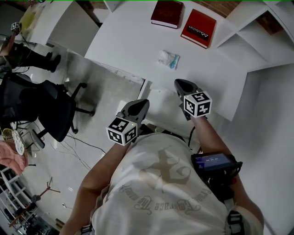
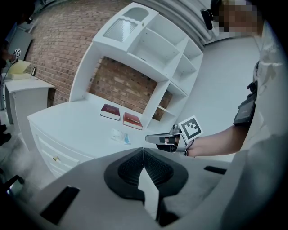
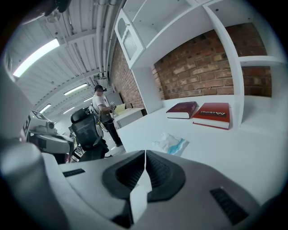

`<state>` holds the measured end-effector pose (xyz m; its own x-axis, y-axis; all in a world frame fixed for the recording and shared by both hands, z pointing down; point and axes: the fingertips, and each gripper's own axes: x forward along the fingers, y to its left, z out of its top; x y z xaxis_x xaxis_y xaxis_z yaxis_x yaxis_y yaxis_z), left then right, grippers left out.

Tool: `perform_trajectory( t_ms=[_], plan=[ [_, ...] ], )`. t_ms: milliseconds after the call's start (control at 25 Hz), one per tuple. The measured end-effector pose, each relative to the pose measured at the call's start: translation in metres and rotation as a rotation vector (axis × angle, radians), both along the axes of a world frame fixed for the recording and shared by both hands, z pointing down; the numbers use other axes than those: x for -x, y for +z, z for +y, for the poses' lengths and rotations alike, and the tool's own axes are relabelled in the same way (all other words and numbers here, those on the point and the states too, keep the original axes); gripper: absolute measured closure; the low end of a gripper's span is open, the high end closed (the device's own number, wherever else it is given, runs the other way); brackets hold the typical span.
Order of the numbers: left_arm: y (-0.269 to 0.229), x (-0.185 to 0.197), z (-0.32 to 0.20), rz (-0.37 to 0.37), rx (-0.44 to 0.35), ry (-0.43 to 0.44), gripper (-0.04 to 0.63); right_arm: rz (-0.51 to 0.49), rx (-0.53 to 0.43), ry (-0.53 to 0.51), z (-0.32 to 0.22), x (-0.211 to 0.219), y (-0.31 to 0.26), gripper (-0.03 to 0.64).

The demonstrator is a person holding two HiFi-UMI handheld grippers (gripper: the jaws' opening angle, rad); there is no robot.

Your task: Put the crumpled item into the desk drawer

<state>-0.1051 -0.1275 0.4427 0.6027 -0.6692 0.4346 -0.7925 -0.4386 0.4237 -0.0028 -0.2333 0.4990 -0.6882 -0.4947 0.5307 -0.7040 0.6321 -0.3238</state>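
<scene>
The crumpled item [image 1: 168, 59], a white wad with a blue patch, lies on the white desk [image 1: 128, 41] in front of two red books. It also shows in the left gripper view as the crumpled item [image 2: 120, 135] and in the right gripper view as the crumpled item [image 3: 171, 144]. My left gripper [image 1: 142, 103] hangs shut and empty off the desk's front edge. My right gripper [image 1: 180, 85] hovers shut and empty over the near edge, short of the wad. The desk drawers [image 2: 49, 150] are closed, with a small handle [image 2: 56, 158] showing.
A dark red book [image 1: 167, 13] and a brighter red book [image 1: 198, 27] lie at the back of the desk. White shelving [image 1: 271, 41] rises to the right. A black office chair [image 1: 50, 110] stands on the floor to the left. A person [image 3: 101, 112] stands far off.
</scene>
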Motion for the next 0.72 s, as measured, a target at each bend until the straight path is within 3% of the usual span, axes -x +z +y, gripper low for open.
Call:
perform_trajectory(
  t_ms=[560, 720],
  plan=[
    [0.023, 0.015, -0.029, 0.014, 0.062, -0.002, 0.574, 0.107, 0.023, -0.045, -0.049, 0.020, 0.032, 0.587],
    [0.029, 0.016, -0.034, 0.019, 0.075, -0.003, 0.574, 0.138, 0.027, -0.068, -0.061, 0.025, 0.041, 0.500]
  ],
)
